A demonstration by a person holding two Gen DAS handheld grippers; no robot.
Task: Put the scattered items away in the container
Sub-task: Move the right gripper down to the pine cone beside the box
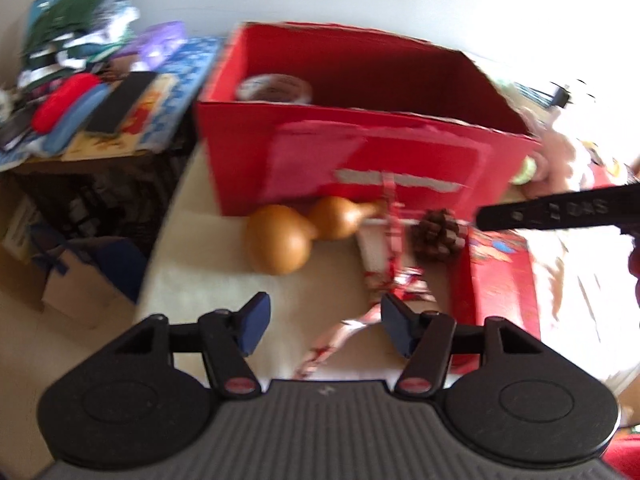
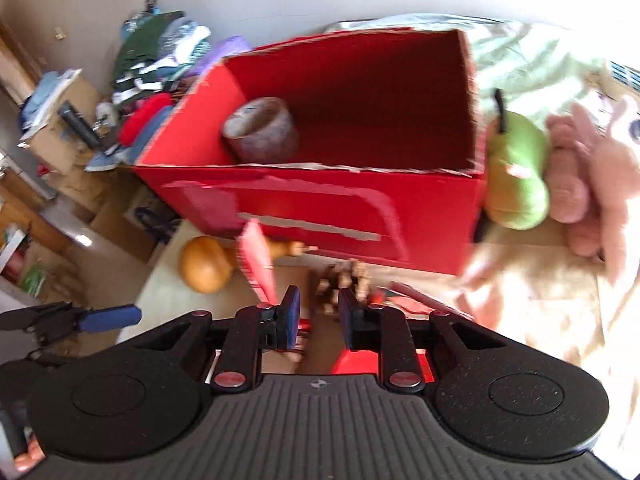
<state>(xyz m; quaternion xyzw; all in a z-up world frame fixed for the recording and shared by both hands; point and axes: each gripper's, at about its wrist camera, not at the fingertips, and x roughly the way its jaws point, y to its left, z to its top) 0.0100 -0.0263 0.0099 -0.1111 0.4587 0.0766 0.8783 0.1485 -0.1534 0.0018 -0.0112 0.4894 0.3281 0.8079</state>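
An open red cardboard box (image 1: pixel 360 152) (image 2: pixel 320 208) stands on the table with a roll of tape (image 1: pixel 274 88) (image 2: pixel 260 130) inside. Along its front wall lie a brown gourd (image 1: pixel 288 236) (image 2: pixel 208 264), a ribbon-wrapped gift (image 1: pixel 384 256) (image 2: pixel 258 260) and a pine cone (image 1: pixel 436 236) (image 2: pixel 344 276). My left gripper (image 1: pixel 324 328) hovers open, short of the gift's ribbon, holding nothing. My right gripper (image 2: pixel 319 316) is open by a narrow gap, with the pine cone just beyond its tips. Motion blur softens both views.
A flat red packet (image 1: pixel 500 280) lies right of the pine cone. A green plush pear (image 2: pixel 516 176) and a pink plush toy (image 2: pixel 580 176) lean by the box's right side. Piled clothes and books (image 1: pixel 80 80) sit left of the table, with cardboard boxes (image 1: pixel 80 280) on the floor.
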